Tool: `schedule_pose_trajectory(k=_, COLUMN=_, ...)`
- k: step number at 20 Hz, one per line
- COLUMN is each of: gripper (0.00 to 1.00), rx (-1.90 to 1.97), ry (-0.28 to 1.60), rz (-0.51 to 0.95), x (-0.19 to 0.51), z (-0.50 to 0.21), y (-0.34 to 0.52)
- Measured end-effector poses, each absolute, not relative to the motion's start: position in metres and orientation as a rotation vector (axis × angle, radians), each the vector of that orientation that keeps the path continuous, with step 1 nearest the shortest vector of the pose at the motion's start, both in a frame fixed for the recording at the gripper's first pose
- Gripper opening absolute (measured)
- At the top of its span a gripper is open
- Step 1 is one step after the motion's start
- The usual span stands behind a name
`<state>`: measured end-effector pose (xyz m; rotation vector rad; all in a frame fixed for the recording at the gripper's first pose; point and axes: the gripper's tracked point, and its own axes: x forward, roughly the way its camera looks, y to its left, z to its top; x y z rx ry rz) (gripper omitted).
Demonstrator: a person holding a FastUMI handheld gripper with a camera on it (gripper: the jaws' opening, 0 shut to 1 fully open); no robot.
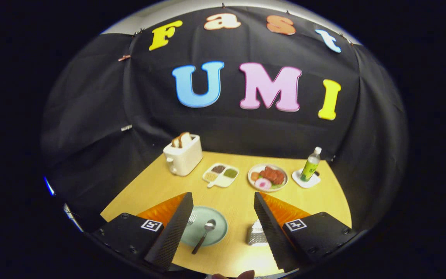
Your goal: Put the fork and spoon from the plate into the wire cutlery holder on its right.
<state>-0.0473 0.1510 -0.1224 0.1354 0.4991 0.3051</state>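
- tongs (223,228) spread apart, holding nothing, above tabletop (238,201)
- spoon (204,235) and fork (191,219) lie on green plate (213,217), by the left finger
- wire cutlery holder (256,234) beside right finger

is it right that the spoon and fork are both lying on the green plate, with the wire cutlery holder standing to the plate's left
Not quite. In the gripper view the spoon and fork do lie on the green plate, but the wire cutlery holder stands to the plate's right, beside the right one of the open fingers, not to its left.
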Motion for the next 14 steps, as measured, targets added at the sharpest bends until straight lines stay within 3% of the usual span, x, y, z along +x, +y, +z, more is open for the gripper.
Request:
schedule_pose_trajectory(k=6, gripper=0.99, rx=0.114, ry=0.801, rz=0.335, x=-0.061, z=-0.228, y=0.209)
schedule_pose_trajectory(k=14, gripper=0.89, rx=0.089, ry=1.063, rz=0.273, x=-0.064, z=-0.339, y=0.244)
